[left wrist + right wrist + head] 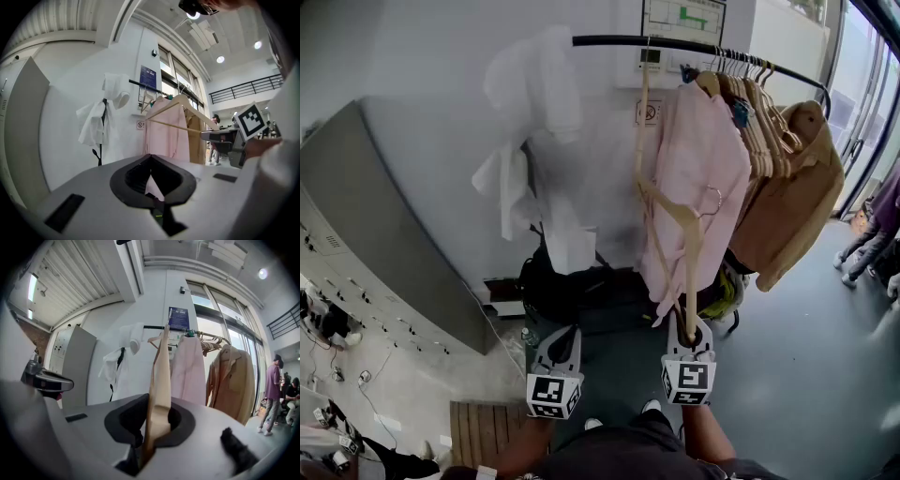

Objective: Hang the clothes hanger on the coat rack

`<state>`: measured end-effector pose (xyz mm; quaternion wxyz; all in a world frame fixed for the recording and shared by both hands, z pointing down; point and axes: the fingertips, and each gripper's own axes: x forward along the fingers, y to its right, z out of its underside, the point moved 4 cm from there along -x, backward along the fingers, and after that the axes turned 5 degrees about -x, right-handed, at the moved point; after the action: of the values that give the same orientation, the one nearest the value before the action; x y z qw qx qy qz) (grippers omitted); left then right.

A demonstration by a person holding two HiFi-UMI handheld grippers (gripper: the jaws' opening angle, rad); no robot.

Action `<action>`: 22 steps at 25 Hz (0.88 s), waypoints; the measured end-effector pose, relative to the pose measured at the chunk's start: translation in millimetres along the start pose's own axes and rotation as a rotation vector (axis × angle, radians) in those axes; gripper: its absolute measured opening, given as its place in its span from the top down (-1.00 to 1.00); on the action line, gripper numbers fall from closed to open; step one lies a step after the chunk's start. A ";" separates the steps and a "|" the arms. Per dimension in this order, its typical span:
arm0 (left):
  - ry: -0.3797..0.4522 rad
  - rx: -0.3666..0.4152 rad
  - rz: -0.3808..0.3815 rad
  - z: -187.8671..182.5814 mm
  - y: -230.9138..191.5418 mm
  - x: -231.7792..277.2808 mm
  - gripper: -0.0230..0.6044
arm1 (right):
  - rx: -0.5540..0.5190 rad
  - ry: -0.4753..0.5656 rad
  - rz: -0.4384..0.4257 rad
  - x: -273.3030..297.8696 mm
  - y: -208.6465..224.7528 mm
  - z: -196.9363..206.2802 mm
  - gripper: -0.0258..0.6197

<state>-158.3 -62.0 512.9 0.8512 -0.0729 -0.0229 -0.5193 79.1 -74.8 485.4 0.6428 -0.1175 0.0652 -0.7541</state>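
A wooden clothes hanger (690, 262) stands upright in front of me, my right gripper (688, 339) shut on its lower end. In the right gripper view its pale arm (159, 380) rises from between the pads toward the black rail (157, 327). The coat rack's rail (675, 44) runs across the top and carries several wooden hangers (750, 103), a pink shirt (698, 178) and a tan jacket (797, 178). My left gripper (562, 345) hovers to the left, shut and empty. The left gripper view shows the held hanger (176, 111) and the right gripper (234, 137).
A white garment (534, 141) hangs at the rail's left end against the wall. A grey cabinet (375, 216) leans along the left. Dark bags (572, 286) lie on the floor under the rack. People (872, 234) stand at the far right near the windows.
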 end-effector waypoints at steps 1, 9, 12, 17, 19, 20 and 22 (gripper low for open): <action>-0.003 0.002 0.000 -0.1 0.6 4.9 0.90 | 0.002 -0.004 0.008 5.0 4.7 -0.6 0.79; 0.003 -0.007 -0.018 -12.9 3.1 59.9 0.90 | 0.001 0.006 0.014 62.9 51.7 -14.8 0.79; 0.024 -0.029 -0.039 -23.4 4.4 85.1 0.90 | -0.003 0.025 -0.015 91.6 68.8 -26.8 0.79; 0.035 -0.022 -0.105 -38.8 7.3 124.4 0.90 | -0.036 0.023 -0.022 147.1 99.6 -61.8 0.79; 0.039 -0.021 -0.129 -42.7 9.1 135.2 0.90 | -0.043 0.020 -0.028 167.4 109.1 -76.6 0.79; 0.043 -0.028 -0.138 -44.0 10.1 139.3 0.90 | -0.043 0.022 -0.031 176.1 113.7 -83.4 0.79; 0.057 -0.055 -0.152 -46.4 11.9 145.3 0.90 | -0.041 0.035 -0.039 190.8 122.8 -95.9 0.79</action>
<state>-82.7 -191.4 482.5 0.8073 -0.0796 0.0100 -0.5847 143.4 -288.1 380.1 0.6242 -0.1187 0.0896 -0.7670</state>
